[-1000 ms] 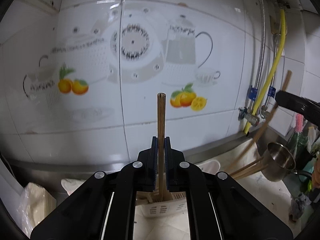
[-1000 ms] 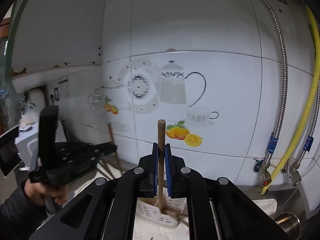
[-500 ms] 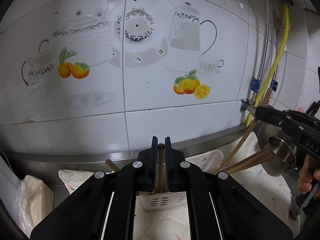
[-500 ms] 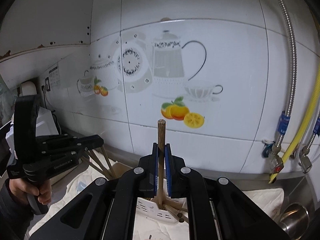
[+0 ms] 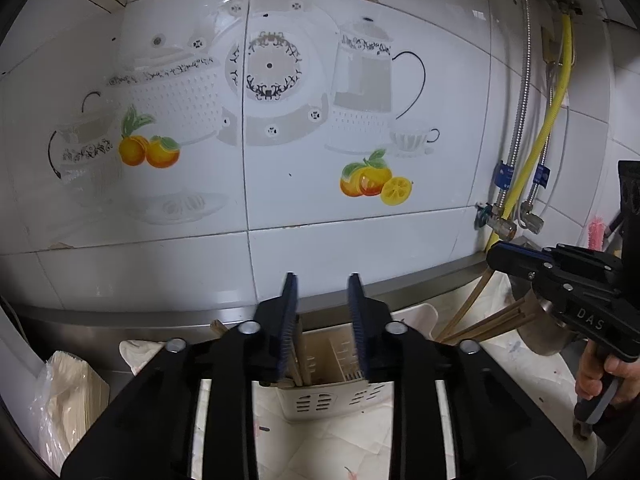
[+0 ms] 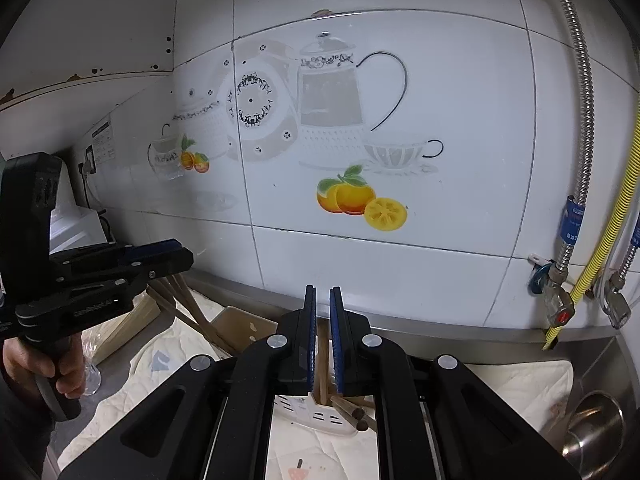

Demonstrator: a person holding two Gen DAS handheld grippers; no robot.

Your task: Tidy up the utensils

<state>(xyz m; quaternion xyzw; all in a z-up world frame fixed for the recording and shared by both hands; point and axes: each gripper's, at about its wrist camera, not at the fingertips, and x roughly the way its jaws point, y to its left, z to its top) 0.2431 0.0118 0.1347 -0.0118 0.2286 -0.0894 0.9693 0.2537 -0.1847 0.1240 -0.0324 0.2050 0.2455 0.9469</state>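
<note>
Both wooden chopsticks, pinched upright a second ago, now stand in the white slotted plastic utensil caddy (image 5: 320,384) on the cloth-covered desk (image 5: 320,440). Our left gripper (image 5: 322,320) has its jaws spread wide and empty above the caddy. Our right gripper (image 6: 322,336) has jaws only slightly parted, with the brown wooden chopstick (image 6: 322,364) in the gap at 6 o'clock (whether the pads touch it, we cannot tell). We judge the risk lies there: if we pull the right gripper away while the stick rubs a pad, it could lift out or tip the light caddy. More chopsticks (image 5: 480,320) lean at 3 o'clock in the left view, under the right gripper, and a careless sweep could scatter them toward the steel pot (image 6: 596,428).
</note>
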